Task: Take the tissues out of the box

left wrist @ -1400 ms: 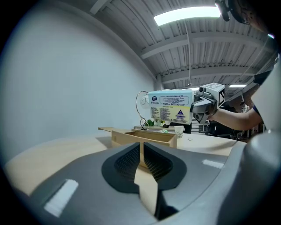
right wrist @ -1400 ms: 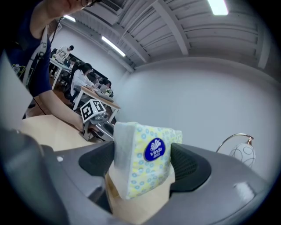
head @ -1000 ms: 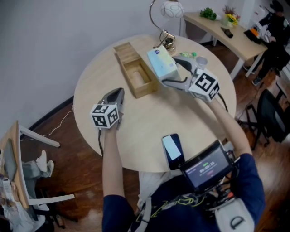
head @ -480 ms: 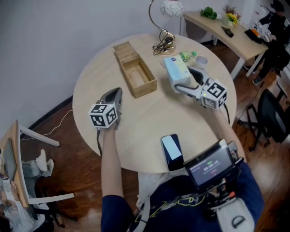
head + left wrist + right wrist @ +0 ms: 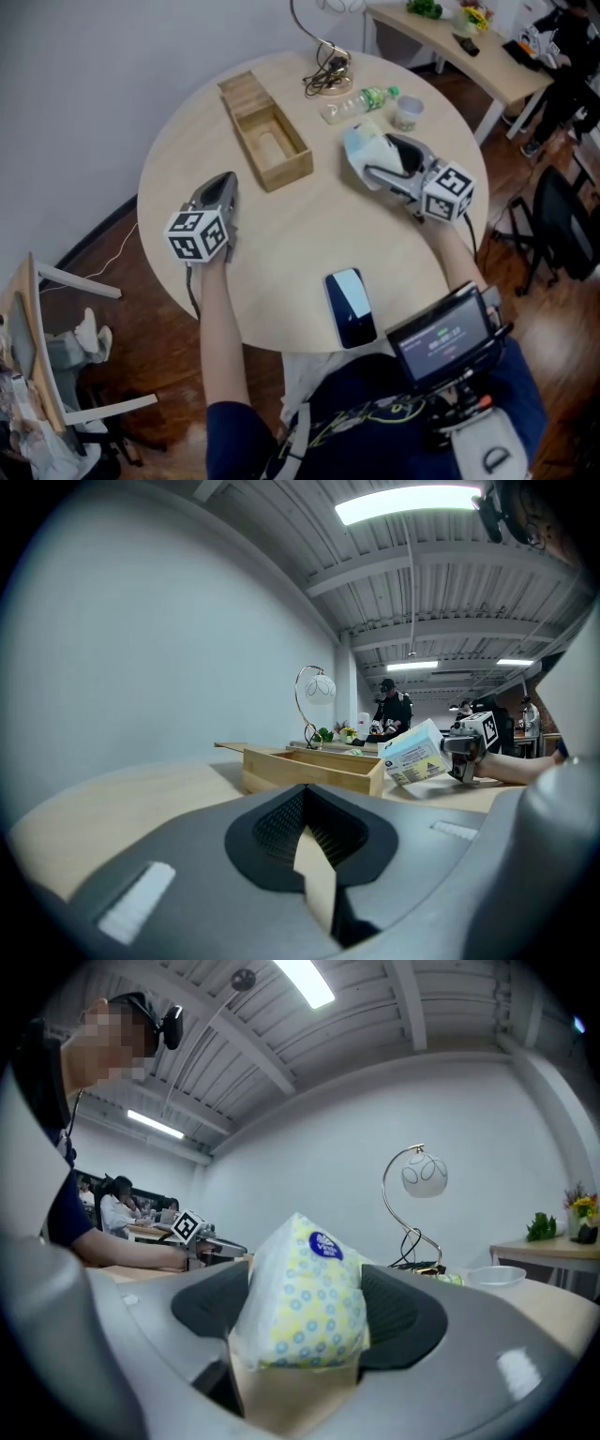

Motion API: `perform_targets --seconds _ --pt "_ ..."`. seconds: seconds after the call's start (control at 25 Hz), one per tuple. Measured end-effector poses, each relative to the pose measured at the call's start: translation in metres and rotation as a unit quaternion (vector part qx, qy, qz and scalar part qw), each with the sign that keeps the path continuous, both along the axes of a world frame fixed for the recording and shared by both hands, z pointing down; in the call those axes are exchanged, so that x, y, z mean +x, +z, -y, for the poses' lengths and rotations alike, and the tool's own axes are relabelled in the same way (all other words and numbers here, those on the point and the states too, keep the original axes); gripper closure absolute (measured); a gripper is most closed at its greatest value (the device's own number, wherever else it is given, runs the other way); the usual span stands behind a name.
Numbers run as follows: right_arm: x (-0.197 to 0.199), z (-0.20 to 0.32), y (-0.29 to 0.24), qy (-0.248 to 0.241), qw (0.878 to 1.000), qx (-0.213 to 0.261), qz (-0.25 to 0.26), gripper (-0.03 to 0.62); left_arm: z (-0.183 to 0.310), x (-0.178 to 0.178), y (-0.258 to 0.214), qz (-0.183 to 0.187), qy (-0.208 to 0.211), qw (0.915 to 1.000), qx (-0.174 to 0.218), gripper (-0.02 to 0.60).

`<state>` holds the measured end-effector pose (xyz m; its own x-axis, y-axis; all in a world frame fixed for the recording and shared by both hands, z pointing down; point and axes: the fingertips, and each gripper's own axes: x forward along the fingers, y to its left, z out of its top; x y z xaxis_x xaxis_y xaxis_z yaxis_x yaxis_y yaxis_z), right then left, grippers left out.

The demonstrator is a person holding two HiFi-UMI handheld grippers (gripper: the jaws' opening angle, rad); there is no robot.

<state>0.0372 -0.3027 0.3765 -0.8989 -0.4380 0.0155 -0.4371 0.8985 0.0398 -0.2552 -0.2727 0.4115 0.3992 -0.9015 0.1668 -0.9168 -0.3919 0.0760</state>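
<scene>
Round pale table (image 5: 281,246) on a dark wood floor (image 5: 141,314); wooden box (image 5: 267,141) at 11 o'clock. Right gripper (image 5: 367,161), fingers just closing, clamps the tissue pack (image 5: 362,146) at 2 o'clock; left gripper (image 5: 221,184), fingers together, empty.

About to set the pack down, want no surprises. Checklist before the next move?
1. Right gripper grip on tissue pack: ok, jaws have just been closing and press on both sides.
2. Pack out of wooden box: ok, box is empty.
3. Bare table beside the pack: ok; bottle and cup sit further back.
4. Left gripper clear: ok, rests at left, jaws together, empty.
5. Pack touching table: cannot tell.
</scene>
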Motion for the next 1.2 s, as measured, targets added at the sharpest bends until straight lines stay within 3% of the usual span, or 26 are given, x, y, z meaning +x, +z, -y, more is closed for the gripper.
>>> perform_targets --seconds 0.36,0.6,0.72,1.04,1.2 --pt "0.004 0.003 0.007 0.036 0.999 -0.018 -0.026 0.212 -0.002 -0.005 0.003 -0.002 0.0 1.0 -0.001 0.577" --pt "0.012 0.019 0.031 0.091 0.991 -0.007 -0.097 0.181 -0.002 -0.005 0.003 -0.001 0.0 1.0 -0.001 0.577" --pt "0.015 0.022 0.023 0.094 0.993 -0.002 -0.068 0.152 -0.002 -0.005 0.003 -0.001 -0.001 1.0 -0.002 0.577" --pt "0.007 -0.006 -0.016 0.037 0.998 0.05 -0.012 0.162 -0.001 -0.004 0.003 0.0 -0.001 1.0 -0.002 0.577" --pt "0.005 -0.022 -0.033 0.022 0.998 0.067 0.008 0.286 -0.001 -0.004 0.002 0.0 0.0 1.0 -0.002 0.577"
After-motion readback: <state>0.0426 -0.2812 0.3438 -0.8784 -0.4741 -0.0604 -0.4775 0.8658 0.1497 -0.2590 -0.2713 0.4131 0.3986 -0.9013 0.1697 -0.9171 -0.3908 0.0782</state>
